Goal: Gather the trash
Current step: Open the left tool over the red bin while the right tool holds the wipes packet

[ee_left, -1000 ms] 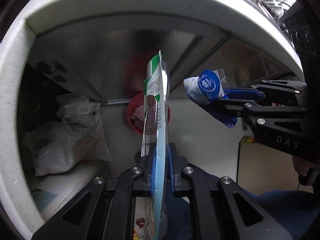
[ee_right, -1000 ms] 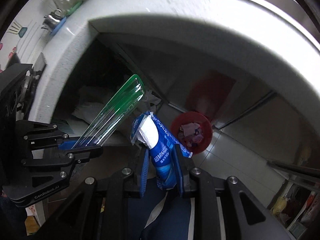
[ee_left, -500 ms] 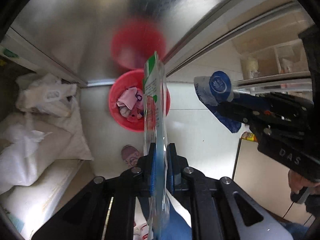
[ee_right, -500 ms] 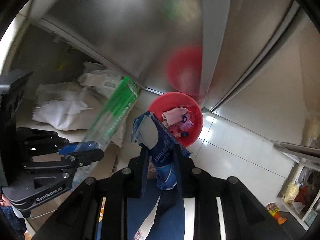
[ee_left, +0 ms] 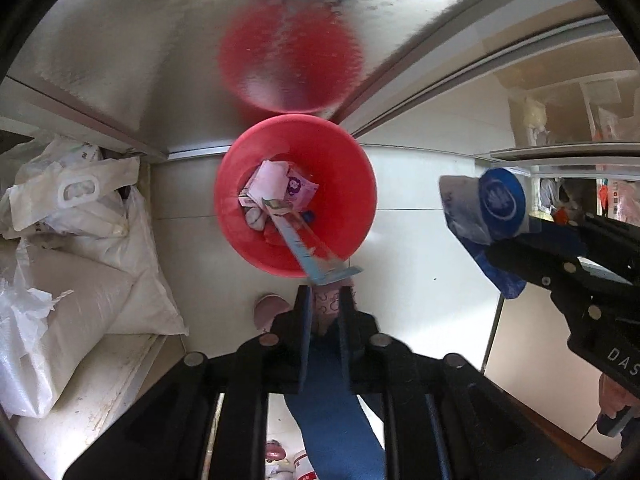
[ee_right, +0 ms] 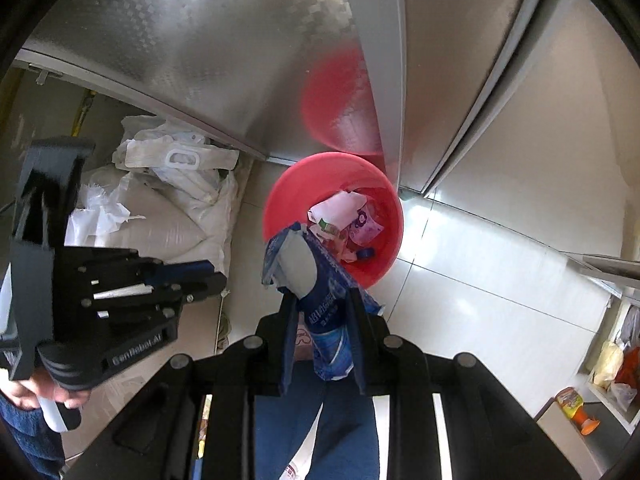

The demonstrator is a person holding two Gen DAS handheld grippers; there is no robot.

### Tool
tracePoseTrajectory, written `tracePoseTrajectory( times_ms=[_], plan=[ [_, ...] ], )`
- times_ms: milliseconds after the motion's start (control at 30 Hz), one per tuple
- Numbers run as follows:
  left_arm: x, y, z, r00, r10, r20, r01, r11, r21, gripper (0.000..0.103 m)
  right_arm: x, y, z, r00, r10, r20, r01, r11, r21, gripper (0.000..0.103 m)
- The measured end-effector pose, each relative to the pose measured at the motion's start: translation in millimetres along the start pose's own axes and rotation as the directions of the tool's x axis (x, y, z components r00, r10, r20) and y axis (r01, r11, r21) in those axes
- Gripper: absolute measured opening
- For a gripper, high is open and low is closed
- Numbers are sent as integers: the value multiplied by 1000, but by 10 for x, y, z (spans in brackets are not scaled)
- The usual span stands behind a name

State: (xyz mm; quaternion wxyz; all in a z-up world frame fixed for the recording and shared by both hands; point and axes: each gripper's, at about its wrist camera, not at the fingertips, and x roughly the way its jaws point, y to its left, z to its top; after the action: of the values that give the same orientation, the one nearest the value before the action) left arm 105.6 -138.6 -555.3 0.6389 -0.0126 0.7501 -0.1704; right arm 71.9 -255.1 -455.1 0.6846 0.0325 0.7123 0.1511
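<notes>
The left gripper (ee_left: 323,304) stands open above the red bin (ee_left: 248,160) with nothing between its jaws. A clear plastic package (ee_left: 308,248) lies tilted across the bin's near rim, over the trash inside. The right gripper (ee_right: 320,312) is clamped on a blue wrapper (ee_right: 316,280), held just beside the bin on the tiled floor (ee_right: 480,280).

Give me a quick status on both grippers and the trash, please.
Left gripper open, empty. Clear wrapper dropped in red bin. Right gripper shut on blue wrapper. Path clear.
</notes>
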Motion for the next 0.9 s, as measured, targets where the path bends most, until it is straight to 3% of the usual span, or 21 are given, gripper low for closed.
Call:
tracePoseTrajectory(
  times_ms=[100,200,267,367,500,633,833,900],
  plan=[
    [-49,11,15,1000,4,10,-4,1000,11,22,31,-6,14,1000,3,-5,-2,1000,6,22],
    [-99,46,19,1000,15,19,-16,1000,24,38,96,24,53,1000,3,-5,-3,1000,5,22],
    [-127,79,31,999,17,33,-18,1000,23,65,121,31,68,1000,4,-6,-4,1000,1,22],
    [-207,99,29,998,23,60,-24,1000,18,85,136,53,90,1000,7,-7,-7,1000,-4,22],
    [-257,184,10,995,56,82,-57,998,8,89,157,115,125,1000,6,-10,-6,1000,-10,22],
    [-244,292,-22,993,88,77,-88,996,-6,103,245,182,174,1000,-17,-27,16,1000,-15,23],
    [-206,450,-97,994,93,64,-93,996,-12,103,412,246,234,998,-50,-47,49,998,-29,25],
    [-210,491,-124,994,91,68,-90,996,-20,103,422,245,241,996,-81,-44,79,996,-26,33]
  ],
)
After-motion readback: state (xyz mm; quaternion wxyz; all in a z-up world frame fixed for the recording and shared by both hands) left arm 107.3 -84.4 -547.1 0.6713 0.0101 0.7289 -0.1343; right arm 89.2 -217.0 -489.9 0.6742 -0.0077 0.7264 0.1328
